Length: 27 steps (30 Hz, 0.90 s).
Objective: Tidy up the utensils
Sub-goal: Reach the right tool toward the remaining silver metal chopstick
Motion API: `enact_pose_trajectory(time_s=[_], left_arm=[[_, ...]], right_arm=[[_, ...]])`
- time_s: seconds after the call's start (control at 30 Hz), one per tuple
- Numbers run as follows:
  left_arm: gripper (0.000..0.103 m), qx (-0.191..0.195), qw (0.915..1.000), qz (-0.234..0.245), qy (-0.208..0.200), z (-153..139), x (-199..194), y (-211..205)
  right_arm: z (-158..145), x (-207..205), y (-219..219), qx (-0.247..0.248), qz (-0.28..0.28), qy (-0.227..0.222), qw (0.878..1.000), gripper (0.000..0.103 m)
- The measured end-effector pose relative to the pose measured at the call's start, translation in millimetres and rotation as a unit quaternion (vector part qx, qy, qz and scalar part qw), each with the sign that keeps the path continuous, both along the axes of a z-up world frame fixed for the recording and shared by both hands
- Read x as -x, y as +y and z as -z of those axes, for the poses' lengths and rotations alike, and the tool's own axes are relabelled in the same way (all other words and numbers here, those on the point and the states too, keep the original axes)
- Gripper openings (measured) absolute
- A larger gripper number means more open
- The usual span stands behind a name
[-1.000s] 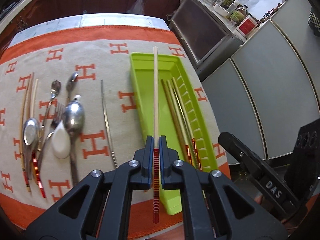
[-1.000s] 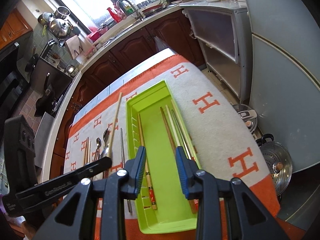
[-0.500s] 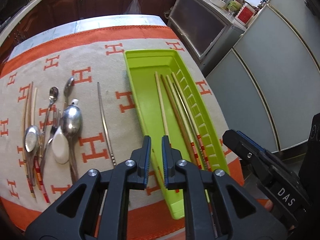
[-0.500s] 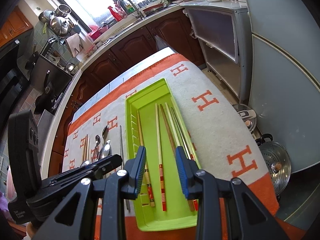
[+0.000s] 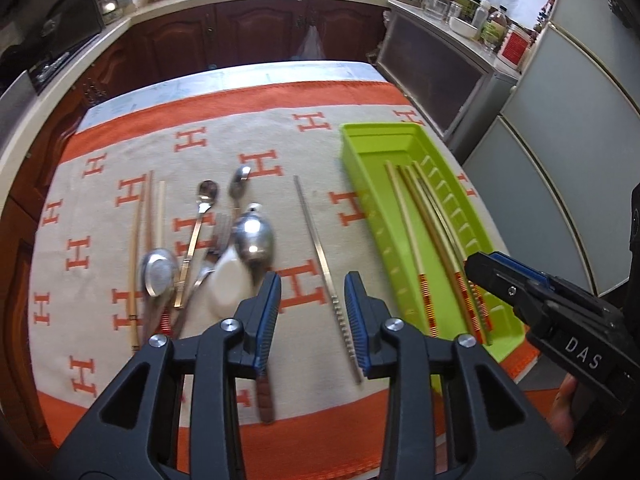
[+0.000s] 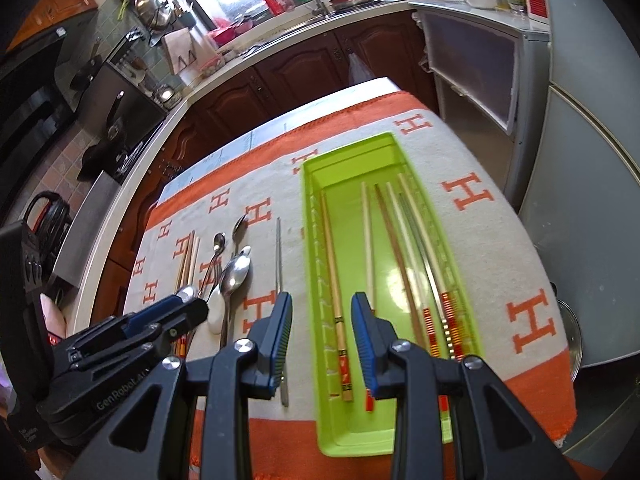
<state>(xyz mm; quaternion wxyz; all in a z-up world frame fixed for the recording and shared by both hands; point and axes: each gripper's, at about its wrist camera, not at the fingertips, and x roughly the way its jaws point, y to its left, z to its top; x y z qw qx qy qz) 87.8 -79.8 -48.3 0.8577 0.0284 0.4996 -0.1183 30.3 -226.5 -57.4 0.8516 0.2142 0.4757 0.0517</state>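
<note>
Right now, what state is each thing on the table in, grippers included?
Left gripper: empty, jaws opening, above the cloth.
Right gripper: open, empty, over the tray's near end.
Green tray: holds several chopsticks lying lengthwise.
Metal chopstick: flat on the cloth, outside the tray.
Spoon pile: overlapping on the cloth, unsorted.
Wooden chopsticks: lying left of the spoons, outside the tray.

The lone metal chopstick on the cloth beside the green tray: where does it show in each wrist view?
Left wrist view: the metal chopstick lies centre, left of the green tray, its near end by the left claw.
Right wrist view: it lies left of centre, just left of the tray.
Shared landmark: the large steel spoon, to its left.
</note>
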Motion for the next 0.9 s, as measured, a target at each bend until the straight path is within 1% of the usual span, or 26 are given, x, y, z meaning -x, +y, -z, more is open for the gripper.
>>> enact_pose_trajectory(time_s=[0.23, 0.4, 0.6, 0.73, 0.87, 0.9], left_arm=[[0.030, -0.005, 0.9987, -0.048, -0.018, -6.2, -0.2, 58.6], [0.030, -0.013, 0.9967, -0.077, -0.022, -2.7, -4.9, 92.9], [0.030, -0.010, 0.9934, -0.114, -0.005, 13.1, -16.5, 131.0], [0.030, -0.009, 0.9916, -0.129, 0.008, 28.3, -26.8, 153.5], [0.030, 0.004, 0.9896, -0.140, 0.032, 47.1, -39.8, 171.9], [0.030, 0.008, 0.9895, -0.140, 0.037, 51.1, -42.6, 174.7]], right_arm=[[5.0, -10.9, 41.8, 0.018, -0.048, 0.010, 0.999, 0.031], [13.7, -22.2, 67.9, 0.032, -0.076, 0.025, 0.996, 0.031], [36.4, -37.3, 89.6, 0.052, -0.090, 0.058, 0.993, 0.031], [52.5, -49.1, 101.4, 0.089, -0.096, 0.083, 0.988, 0.030], [64.0, -60.0, 107.5, 0.106, -0.097, 0.106, 0.984, 0.030], [65.3, -61.7, 109.6, 0.117, -0.096, 0.107, 0.983, 0.030]])
